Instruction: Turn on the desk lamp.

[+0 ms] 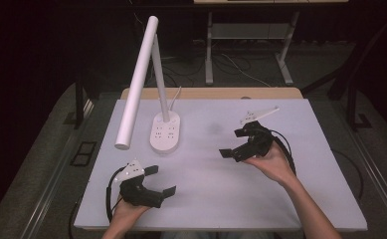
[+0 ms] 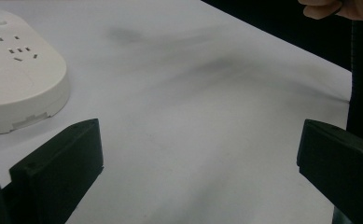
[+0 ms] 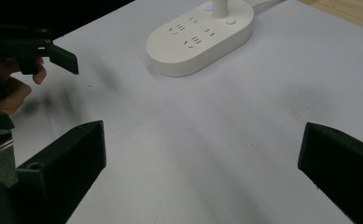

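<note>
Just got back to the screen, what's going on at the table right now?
A person holds a gripper in each hand over the white table. The left gripper and the right gripper both have their jaws wide apart and hold nothing. The white desk lamp, its base fitted with sockets, stands untouched at the far left.

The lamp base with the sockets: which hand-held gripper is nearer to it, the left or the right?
Left, narrowly. The left hand-held gripper is open just in front of the lamp base, toward the person. The right hand-held gripper, also open, sits off to the base's right side, somewhat farther away.
</note>
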A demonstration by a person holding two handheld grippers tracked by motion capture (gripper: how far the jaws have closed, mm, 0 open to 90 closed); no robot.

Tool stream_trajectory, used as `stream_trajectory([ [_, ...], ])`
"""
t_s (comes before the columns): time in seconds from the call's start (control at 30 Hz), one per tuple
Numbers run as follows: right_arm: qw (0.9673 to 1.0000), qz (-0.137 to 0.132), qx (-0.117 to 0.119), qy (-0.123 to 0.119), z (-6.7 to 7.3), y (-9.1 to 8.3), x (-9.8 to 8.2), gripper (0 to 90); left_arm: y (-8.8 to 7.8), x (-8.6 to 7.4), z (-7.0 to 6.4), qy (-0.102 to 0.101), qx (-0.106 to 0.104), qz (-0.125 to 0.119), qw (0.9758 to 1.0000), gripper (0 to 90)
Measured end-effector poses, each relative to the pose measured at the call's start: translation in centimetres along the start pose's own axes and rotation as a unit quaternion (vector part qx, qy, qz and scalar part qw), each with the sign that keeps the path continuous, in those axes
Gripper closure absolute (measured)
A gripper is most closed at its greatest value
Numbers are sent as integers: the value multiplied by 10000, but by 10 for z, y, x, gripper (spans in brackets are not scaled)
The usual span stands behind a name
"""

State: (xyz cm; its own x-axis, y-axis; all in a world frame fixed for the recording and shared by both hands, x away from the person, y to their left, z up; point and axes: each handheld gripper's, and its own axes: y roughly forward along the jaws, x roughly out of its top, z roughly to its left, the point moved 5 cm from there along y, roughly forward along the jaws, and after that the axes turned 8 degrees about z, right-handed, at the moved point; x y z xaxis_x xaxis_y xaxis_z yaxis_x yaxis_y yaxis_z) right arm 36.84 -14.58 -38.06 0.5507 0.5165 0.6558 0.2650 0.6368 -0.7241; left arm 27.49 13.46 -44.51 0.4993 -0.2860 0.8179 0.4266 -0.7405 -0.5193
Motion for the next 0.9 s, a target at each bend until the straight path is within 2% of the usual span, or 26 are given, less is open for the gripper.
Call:
stream_trajectory([
  [0.47, 9999, 111, 71, -23, -3, 23, 17, 6, 0, 0, -1, 19, -23, 11, 10000, 0],
  [0.9, 9998, 167, 134, 56, -8, 47, 31, 6, 0, 0, -1, 17, -37, 6, 10000, 0],
])
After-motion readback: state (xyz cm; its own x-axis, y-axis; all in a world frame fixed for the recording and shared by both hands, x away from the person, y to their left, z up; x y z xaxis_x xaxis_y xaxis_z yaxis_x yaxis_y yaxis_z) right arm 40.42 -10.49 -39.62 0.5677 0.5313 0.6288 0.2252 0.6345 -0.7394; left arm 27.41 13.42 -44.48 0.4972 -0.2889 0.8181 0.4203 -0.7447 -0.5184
